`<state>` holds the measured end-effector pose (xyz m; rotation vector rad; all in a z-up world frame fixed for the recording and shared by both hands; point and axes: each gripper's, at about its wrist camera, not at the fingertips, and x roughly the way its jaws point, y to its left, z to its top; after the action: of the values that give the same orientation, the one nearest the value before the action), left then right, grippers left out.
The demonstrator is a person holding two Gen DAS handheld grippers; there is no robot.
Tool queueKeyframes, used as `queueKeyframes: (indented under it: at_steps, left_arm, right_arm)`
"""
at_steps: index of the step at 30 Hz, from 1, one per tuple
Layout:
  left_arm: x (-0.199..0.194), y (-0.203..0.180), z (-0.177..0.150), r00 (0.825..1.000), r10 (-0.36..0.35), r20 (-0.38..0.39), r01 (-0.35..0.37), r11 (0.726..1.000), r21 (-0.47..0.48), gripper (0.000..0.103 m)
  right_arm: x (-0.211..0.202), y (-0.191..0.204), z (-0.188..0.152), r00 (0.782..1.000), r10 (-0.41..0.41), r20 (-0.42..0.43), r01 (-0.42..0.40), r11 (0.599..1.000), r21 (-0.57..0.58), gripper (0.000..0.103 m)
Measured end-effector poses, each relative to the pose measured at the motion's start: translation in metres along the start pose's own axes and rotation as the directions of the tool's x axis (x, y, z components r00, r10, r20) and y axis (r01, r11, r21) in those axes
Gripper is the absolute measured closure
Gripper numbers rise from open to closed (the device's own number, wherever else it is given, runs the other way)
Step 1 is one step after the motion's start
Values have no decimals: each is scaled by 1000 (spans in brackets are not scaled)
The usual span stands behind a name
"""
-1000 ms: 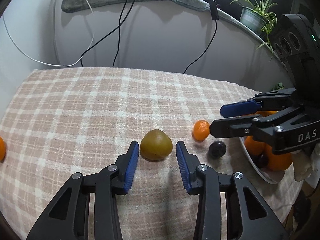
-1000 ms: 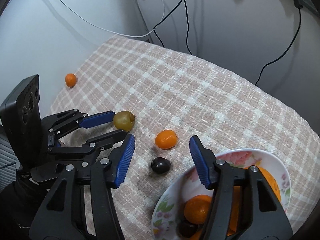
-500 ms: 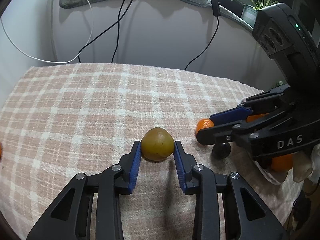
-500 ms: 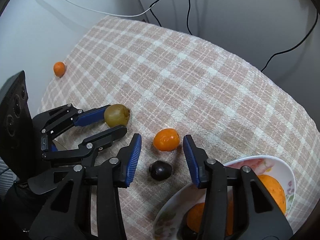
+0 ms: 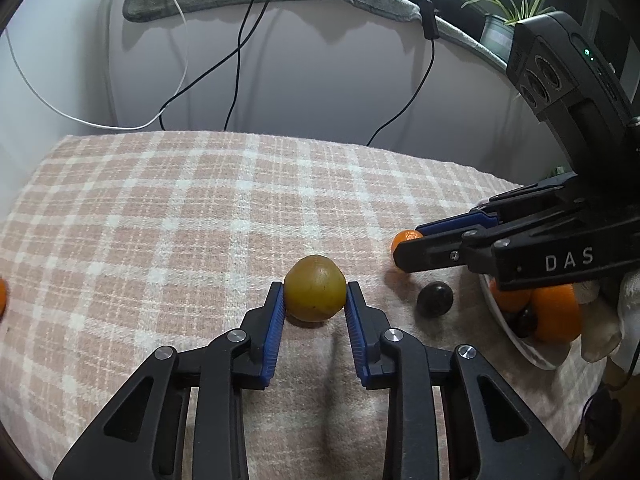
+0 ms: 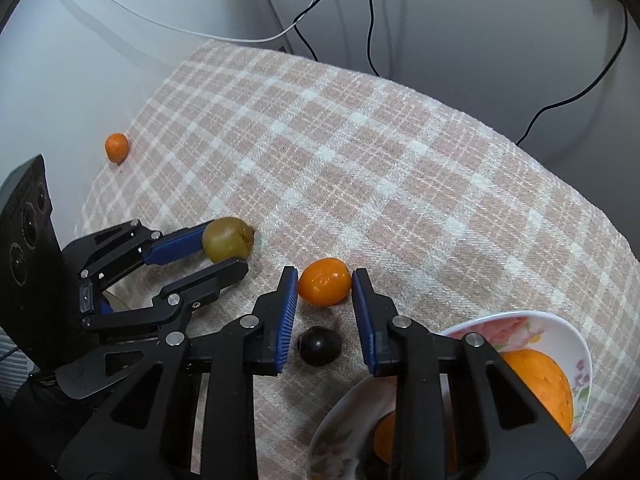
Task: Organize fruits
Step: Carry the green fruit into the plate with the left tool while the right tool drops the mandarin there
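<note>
Both grippers have closed in since the earlier frames: the left gripper point(image 5: 315, 298), which stood wide of the green-yellow fruit point(image 5: 315, 294), now brackets it, and the right gripper point(image 6: 324, 286), which was spread above the table point(image 6: 400, 184), now brackets the small orange fruit point(image 6: 324, 287). Your left gripper's jaws are closing, with the blue pads at or just touching the flanks of the green-yellow fruit, which sits on the checked cloth between the fingertips. Your right gripper is closed on the small orange fruit, a pad touching each side near the tips. Note the risks. Both fruits are round and smooth and are caught only at the pad tips, so either one can squirt forward and roll across the cloth if you lift before the grip is firm. The dark round fruit point(image 6: 321, 345) lies between the right gripper's fingers, just behind the orange one; dragging the gripper back can knock it away. The two grippers work close together, so crossing paths toward the floral bowl point(image 6: 576, 344) can cause a collision. The bowl, just right of the right gripper, already holds oranges and dark fruit, and a careless release can bounce a fruit out. A further small orange fruit point(image 6: 116, 147) lies well apart at the table's far left edge, where a nudge can send it off.
</note>
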<state>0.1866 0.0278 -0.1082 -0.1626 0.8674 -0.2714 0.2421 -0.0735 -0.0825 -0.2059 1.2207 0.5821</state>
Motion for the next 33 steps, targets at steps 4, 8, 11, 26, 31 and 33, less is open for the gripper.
queueKeyframes:
  at_steps: [4, 8, 11, 26, 31, 33]
  left_arm:
    - [-9, -5, -2, 1000, -15, 12, 15, 1000, -1, 75]
    - [-18, -12, -3, 999, -31, 25, 31, 1000, 3, 75]
    - [-25, -22, -4, 998, -45, 38, 45, 999, 12, 75]
    - [-26, -72, 0, 993, -109, 46, 106, 993, 61, 75]
    - [-21, -85, 4, 992, -118, 40, 115, 990, 79, 75]
    - [-18, -91, 5, 992, -120, 37, 116, 990, 85, 75]
  right_arm:
    - [-15, -2, -5, 999, 17, 33, -17, 1000, 2, 74]
    - [-30, -4, -11, 997, 31, 67, -32, 999, 10, 74]
    - [-45, -6, -18, 994, 35, 100, -36, 999, 12, 74]
    - [-116, -55, -66, 968, 15, 252, -43, 993, 105, 74]
    - [-131, -76, -83, 958, 2, 288, -45, 988, 145, 74]
    - [-134, -84, -90, 954, -2, 300, -49, 985, 163, 74]
